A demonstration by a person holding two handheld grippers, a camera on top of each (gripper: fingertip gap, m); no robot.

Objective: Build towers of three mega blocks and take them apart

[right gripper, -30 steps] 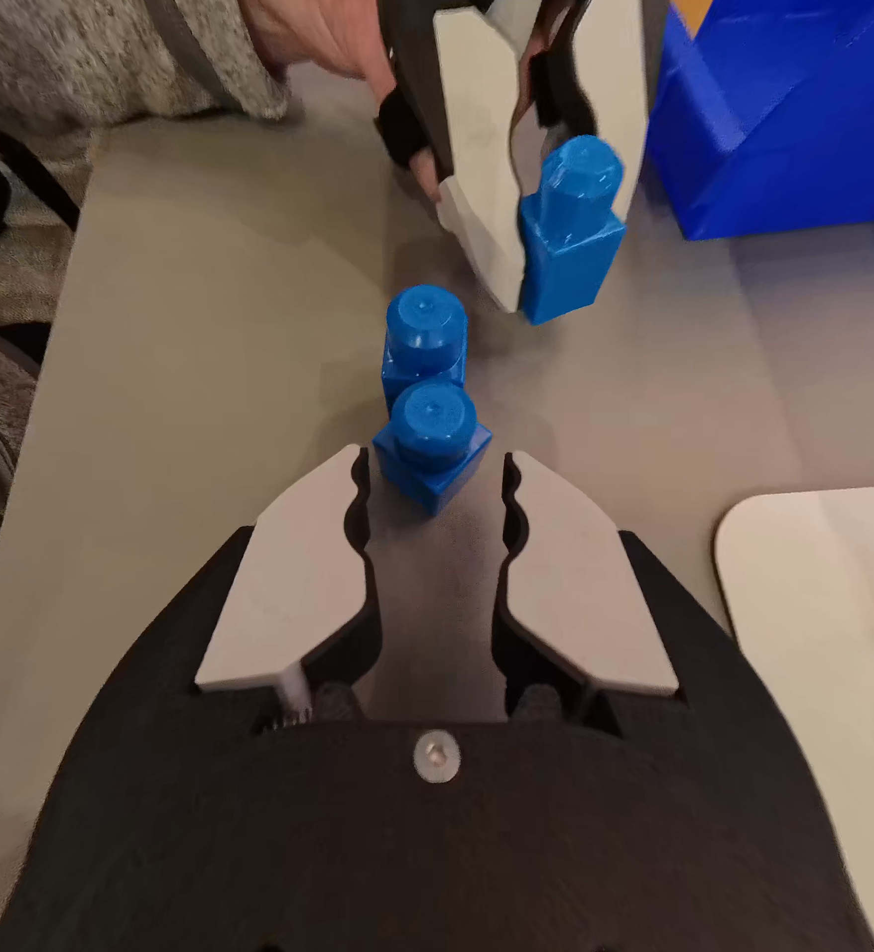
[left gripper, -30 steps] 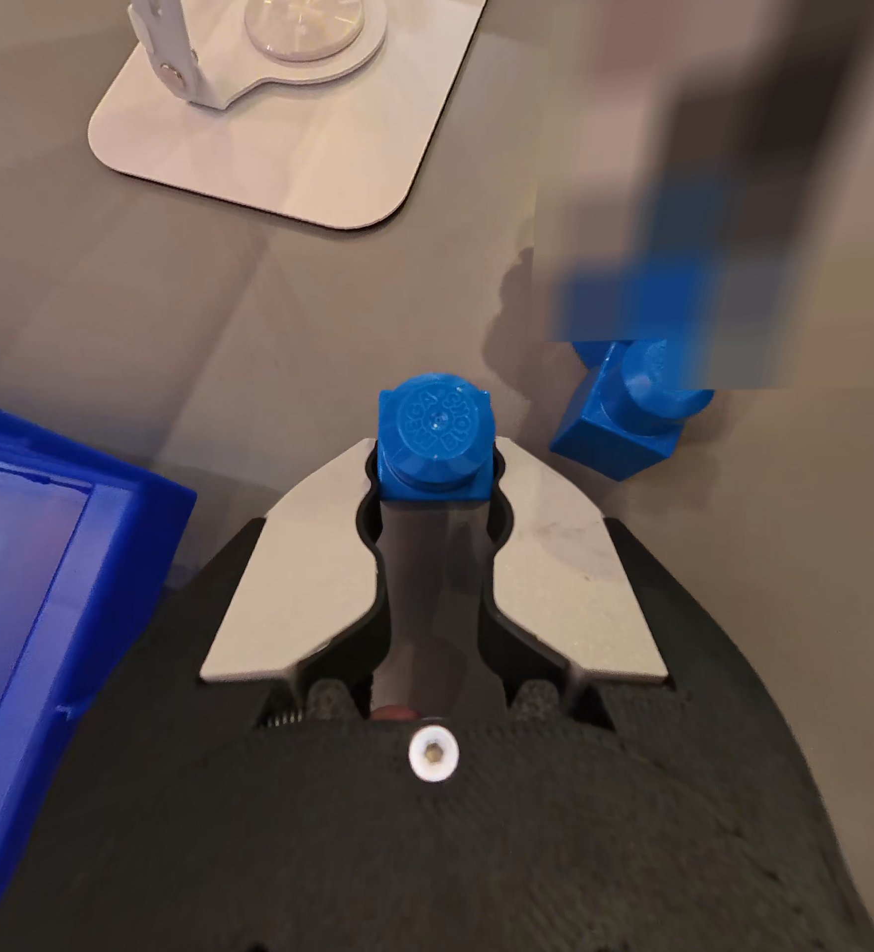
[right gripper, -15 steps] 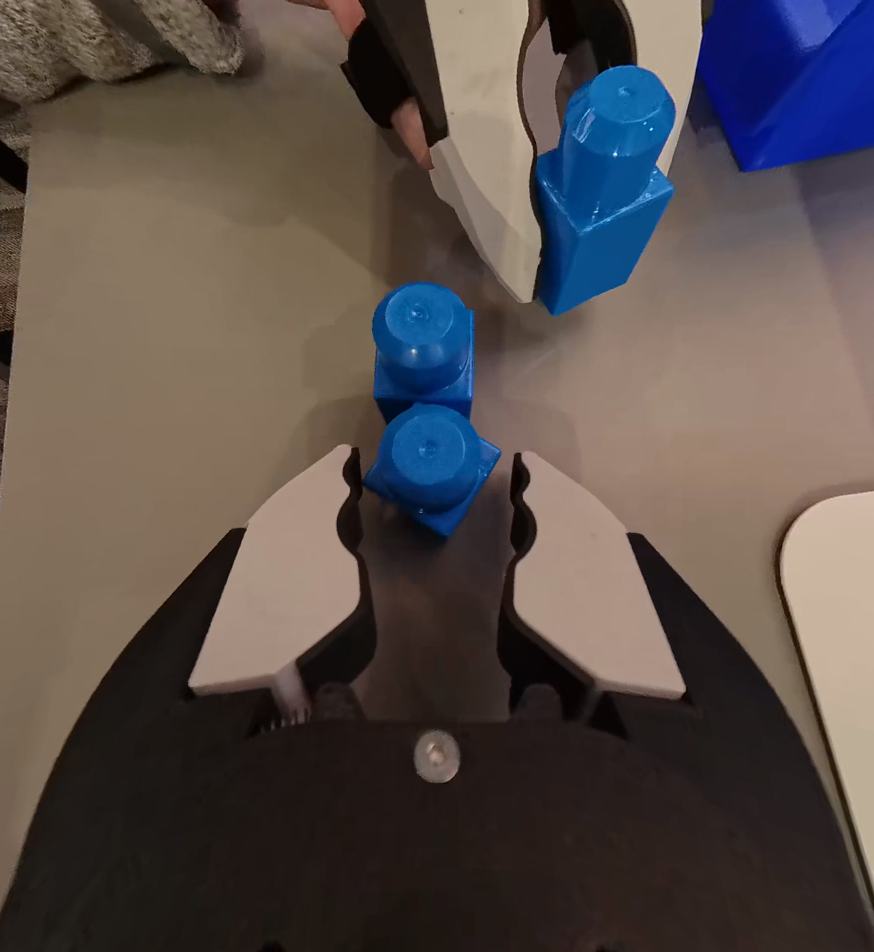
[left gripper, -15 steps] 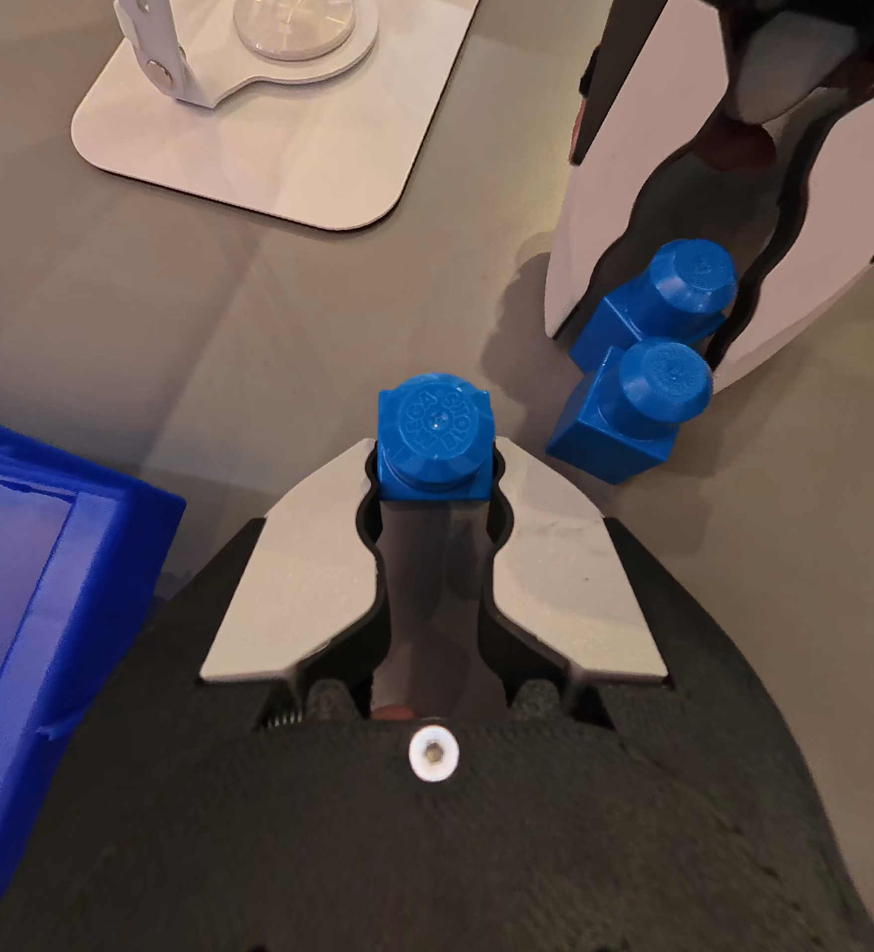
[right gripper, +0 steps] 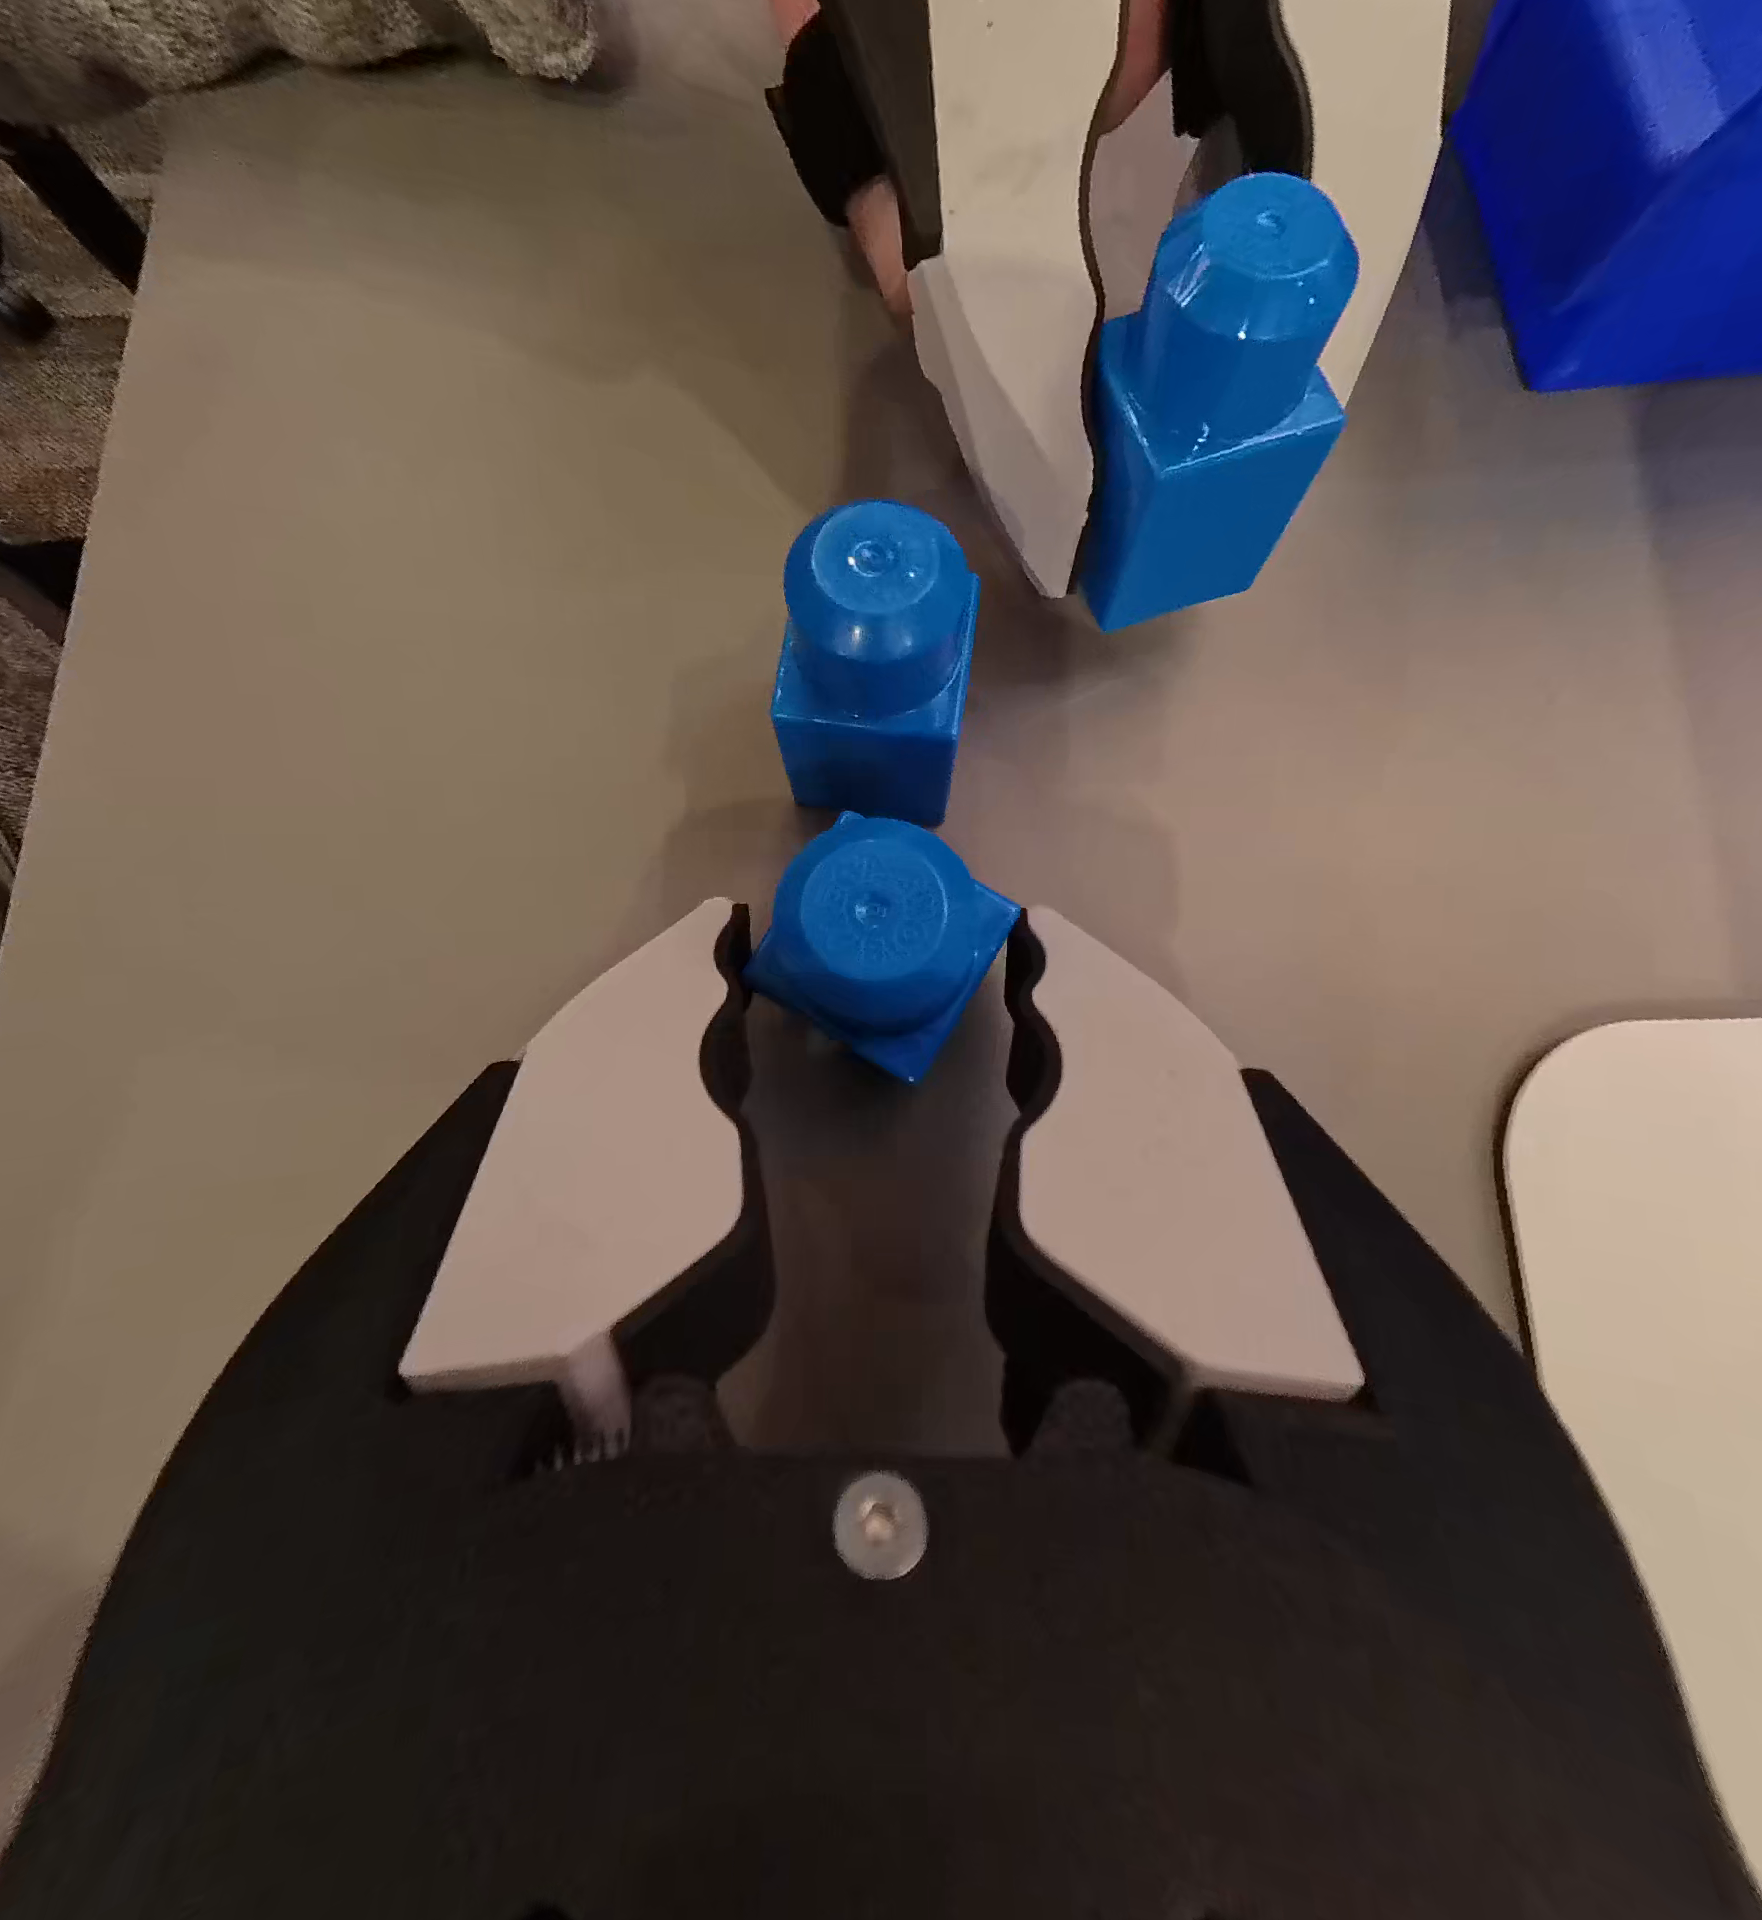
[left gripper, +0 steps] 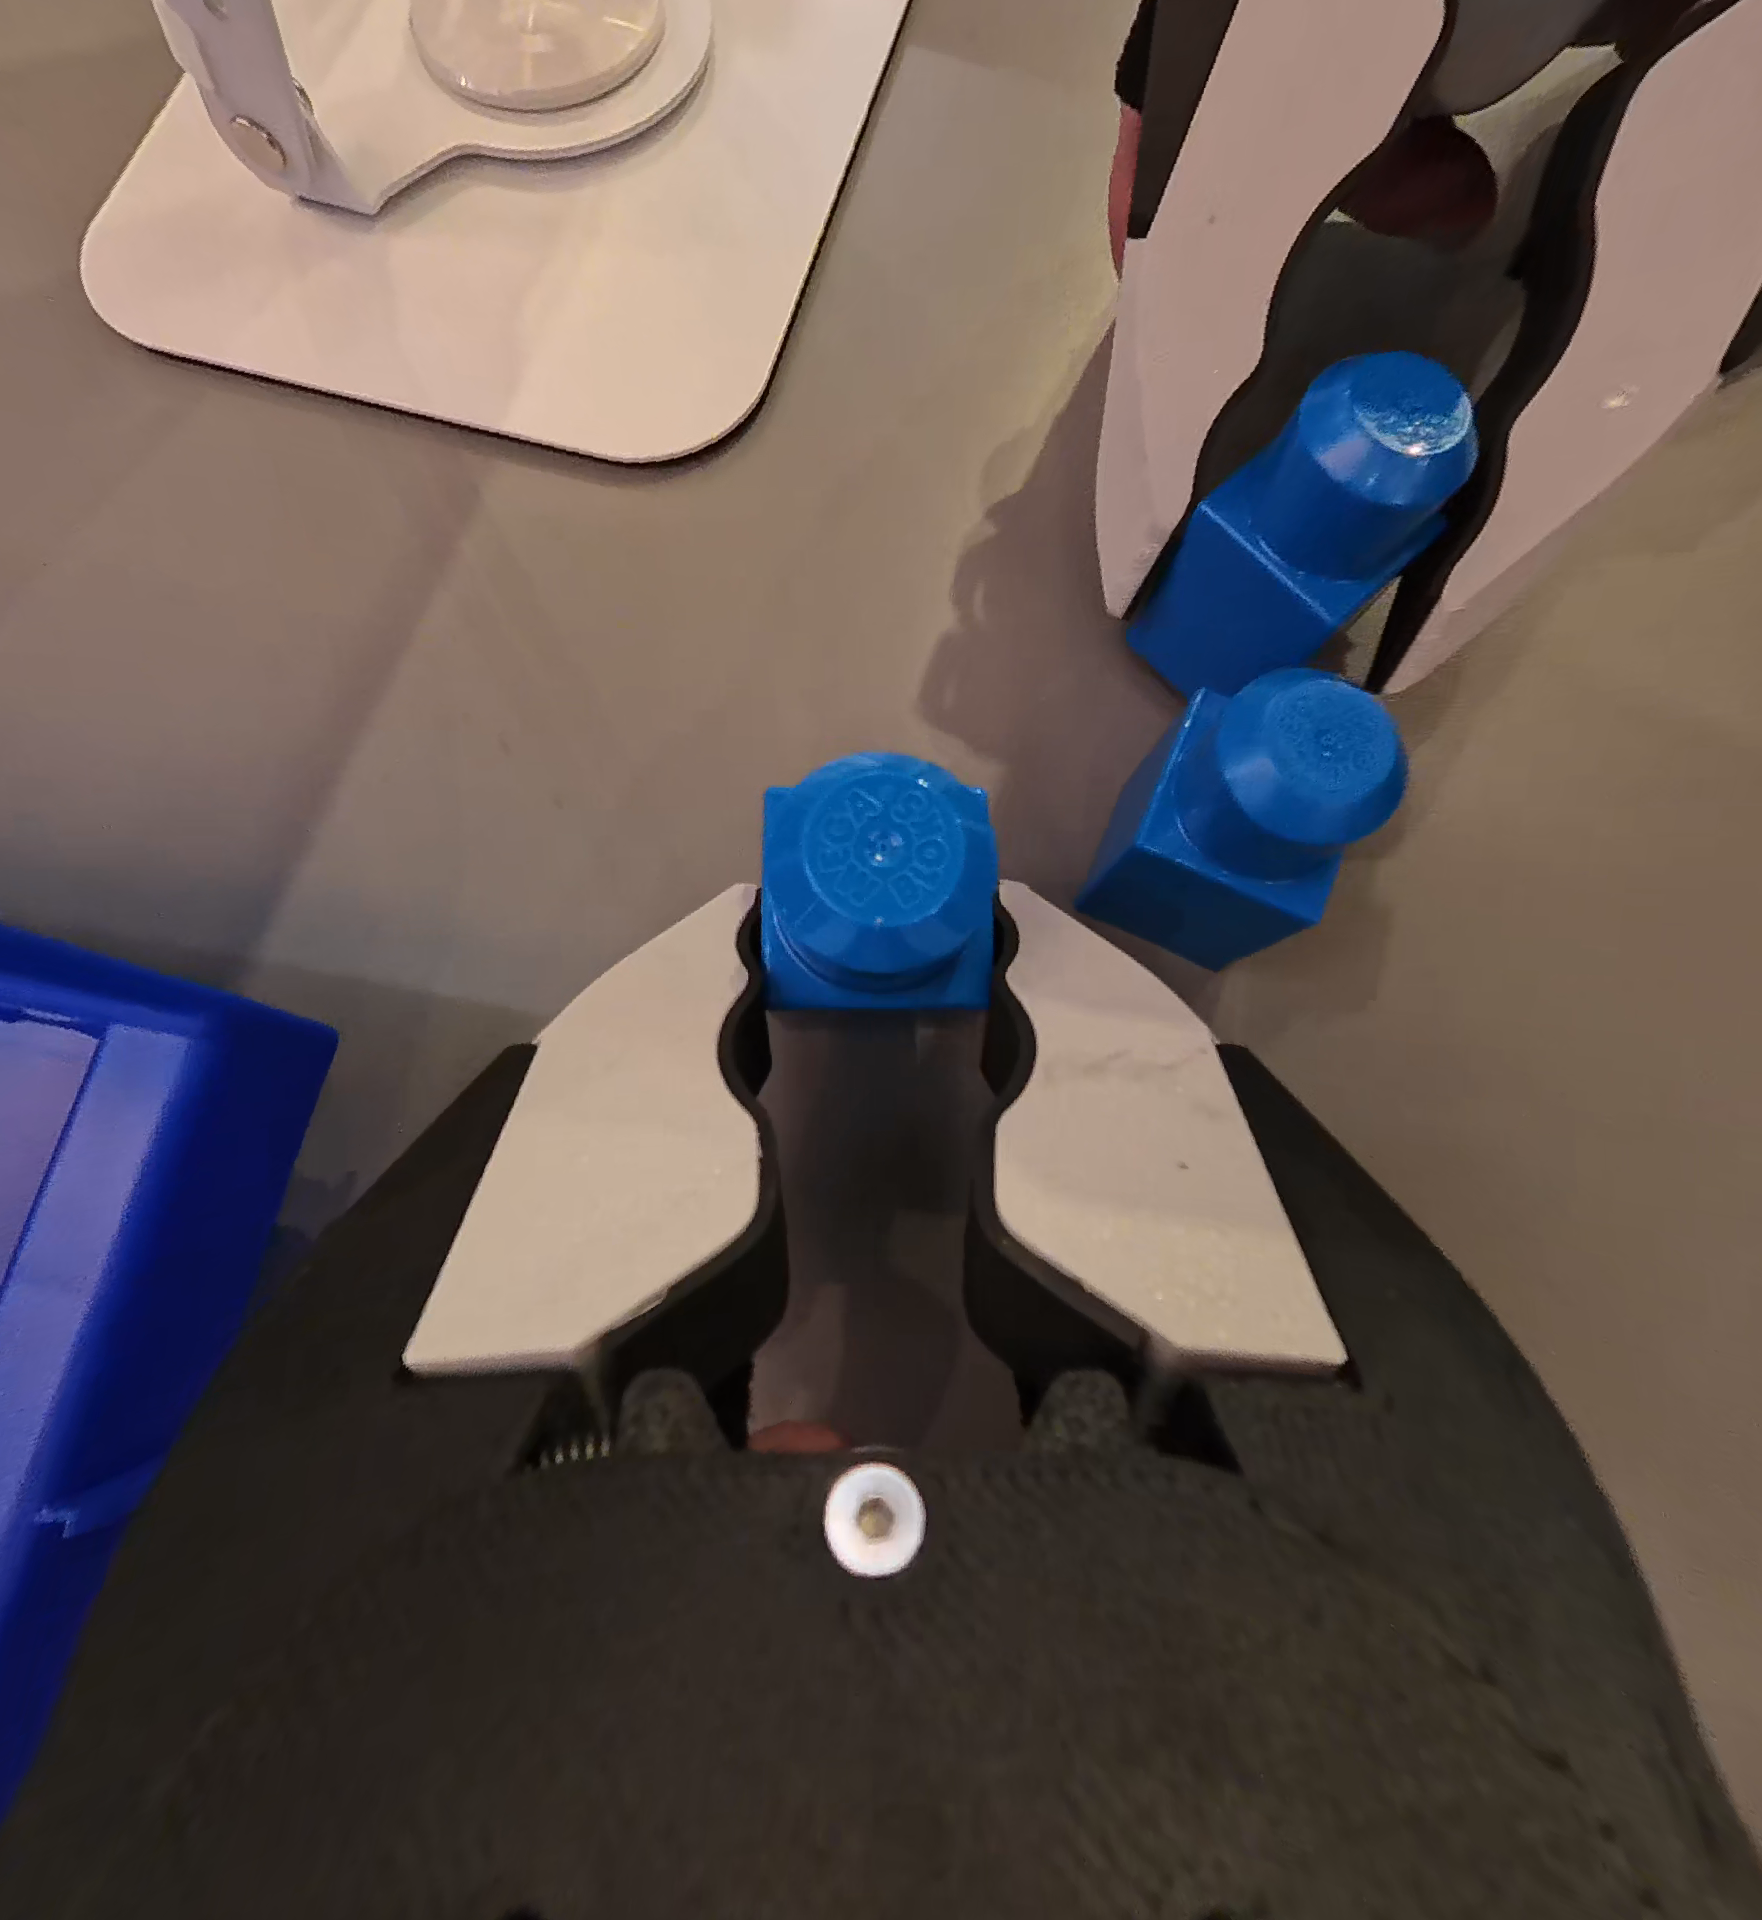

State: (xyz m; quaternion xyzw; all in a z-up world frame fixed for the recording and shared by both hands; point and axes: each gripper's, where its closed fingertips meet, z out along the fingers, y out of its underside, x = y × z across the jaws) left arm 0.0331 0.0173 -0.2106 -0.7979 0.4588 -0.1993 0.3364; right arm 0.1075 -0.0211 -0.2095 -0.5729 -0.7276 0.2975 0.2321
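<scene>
There are three blue mega blocks. My left gripper (left gripper: 877, 914) is shut on one block (left gripper: 877, 883) and holds it upright above the table; the right wrist view shows this block (right gripper: 1209, 416) clear of the surface. My right gripper (right gripper: 877, 935) is closed around a second block (right gripper: 882, 945), which stands on the table turned askew. Both pads meet its corners. The left wrist view shows this block (left gripper: 1303, 520) between the right gripper's fingers (left gripper: 1147, 468). The third block (right gripper: 872, 675) stands free on the table just beyond it, touching it or nearly so.
A blue bin (left gripper: 77, 1247) sits at the left of the left wrist view and also shows at the top right of the right wrist view (right gripper: 1666, 208). A white flat stand (left gripper: 503, 260) lies on the grey table (right gripper: 389, 623). A person's sleeve (right gripper: 233, 31) is at the far edge.
My right gripper moved forward around the nearer table block and its jaws narrowed onto it. My left gripper kept hold of its block and shows nearer in the right wrist view.
</scene>
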